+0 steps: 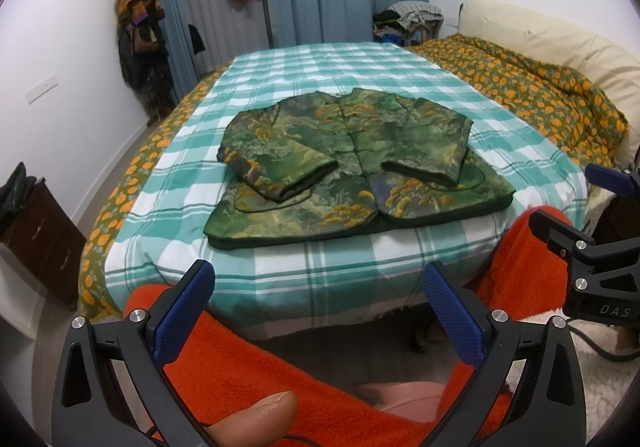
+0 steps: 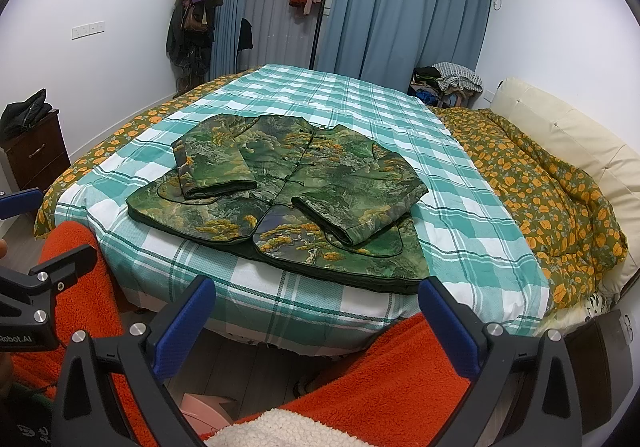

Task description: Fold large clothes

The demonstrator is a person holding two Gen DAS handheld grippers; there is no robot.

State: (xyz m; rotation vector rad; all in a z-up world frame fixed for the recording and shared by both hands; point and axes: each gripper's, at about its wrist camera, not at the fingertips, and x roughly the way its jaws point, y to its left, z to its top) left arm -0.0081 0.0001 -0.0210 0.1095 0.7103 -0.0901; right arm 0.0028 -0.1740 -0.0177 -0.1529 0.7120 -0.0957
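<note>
On the bed, near its foot edge: the jacket (image 1: 352, 171), green landscape print with orange patches, lying flat, front up, buttoned down the middle. Both sleeves are already folded in across the chest, cuffs pointing toward the hem, left sleeve (image 1: 276, 163) and right sleeve (image 1: 432, 151) each lying on its own half, not overlapping. Hem sits closest to the person, collar at the far end.

Read on step: sleeve folds done, body fold not yet done. Likely next is bringing hem up to collar, or collar down to hem, in half.

Left tool (image 1: 320, 311): jaws spread wide, nothing between them, held off the bed in front of the hem. Right tool (image 2: 316, 319): same, spread wide and empty, hanging short of the hem's right corner. Neither touches the fabric.

What the next move needs, as I judge it: each tool takes one hem corner, pinching through both the top layer and the dark lining so the layers don't split. Fabric looks padded and fairly stiff, so the pinch should go well in from the edge. Lift both corners together and level, carry toward the collar, lay down without dragging the sleeves out of place.

Under the jacket is a teal-and-white checked sheet (image 1: 320, 79); an orange-flowered duvet (image 2: 540, 183) is bunched at the headboard side, well apart. Orange fleece (image 1: 256, 363), on the person's legs by the look of it, fills the foreground.
</note>
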